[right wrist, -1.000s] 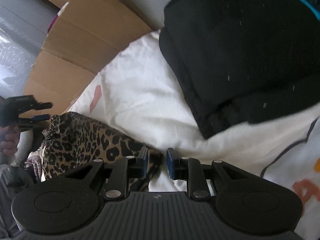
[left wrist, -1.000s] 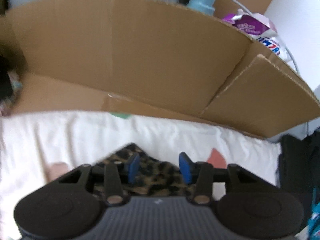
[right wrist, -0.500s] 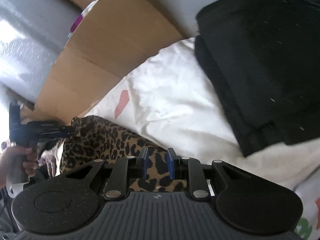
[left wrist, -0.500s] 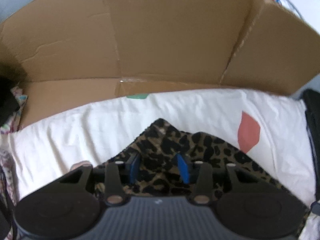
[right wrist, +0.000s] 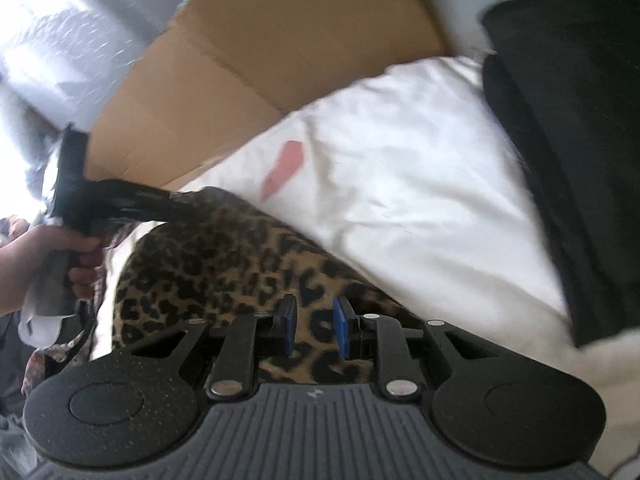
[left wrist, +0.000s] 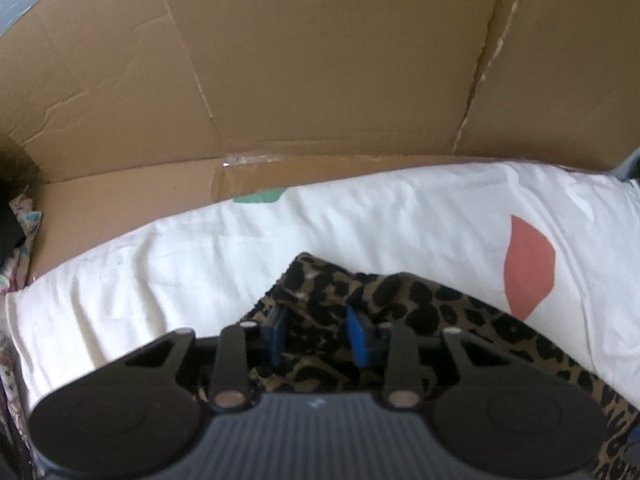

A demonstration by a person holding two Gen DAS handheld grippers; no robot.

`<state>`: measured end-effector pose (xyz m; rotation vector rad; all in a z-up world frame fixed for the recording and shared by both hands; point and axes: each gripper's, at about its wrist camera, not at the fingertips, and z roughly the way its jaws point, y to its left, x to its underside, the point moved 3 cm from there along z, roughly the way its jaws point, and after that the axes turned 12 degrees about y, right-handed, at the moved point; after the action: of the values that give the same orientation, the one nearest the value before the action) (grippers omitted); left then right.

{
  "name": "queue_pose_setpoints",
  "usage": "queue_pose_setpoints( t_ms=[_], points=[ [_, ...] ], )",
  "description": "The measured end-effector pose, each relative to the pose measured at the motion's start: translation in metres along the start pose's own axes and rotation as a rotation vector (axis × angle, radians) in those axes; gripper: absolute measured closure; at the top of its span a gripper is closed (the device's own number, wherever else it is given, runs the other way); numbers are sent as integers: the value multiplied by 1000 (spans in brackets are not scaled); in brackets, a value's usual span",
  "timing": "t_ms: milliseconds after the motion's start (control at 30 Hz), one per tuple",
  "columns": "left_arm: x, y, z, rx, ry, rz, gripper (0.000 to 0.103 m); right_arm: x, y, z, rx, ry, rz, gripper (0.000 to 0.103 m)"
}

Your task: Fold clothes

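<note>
L hand-held gripper closing over leopard-print garment w/ fabric between; R hand-held gripper grips it, on white sheet.

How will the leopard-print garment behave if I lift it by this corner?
Probably floppy: the leopard-print garment already lies bunched and creased. It looks thin, so likely light and prone to sag. The left gripper is closing with cloth between its pads; a small pinch may slip.

Both wrist views close above leopard garment
</note>
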<state>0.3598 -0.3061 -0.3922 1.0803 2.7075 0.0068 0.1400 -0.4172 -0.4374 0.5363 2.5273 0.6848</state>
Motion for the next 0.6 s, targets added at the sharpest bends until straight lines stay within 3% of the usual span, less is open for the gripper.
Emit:
queue_pose_setpoints(
  t_ms=[100,300,600],
  points=[
    [0,-1,1,-7,-4,16,68,-5,13,9,-14,9,-49,82],
    [1,-1,4,-11,-14,48,67,-13,15,30,42,44,-82,80],
    [2,-12,4,-69,-58,124,64,-17,0,40,109,33,-79,97]
  ],
)
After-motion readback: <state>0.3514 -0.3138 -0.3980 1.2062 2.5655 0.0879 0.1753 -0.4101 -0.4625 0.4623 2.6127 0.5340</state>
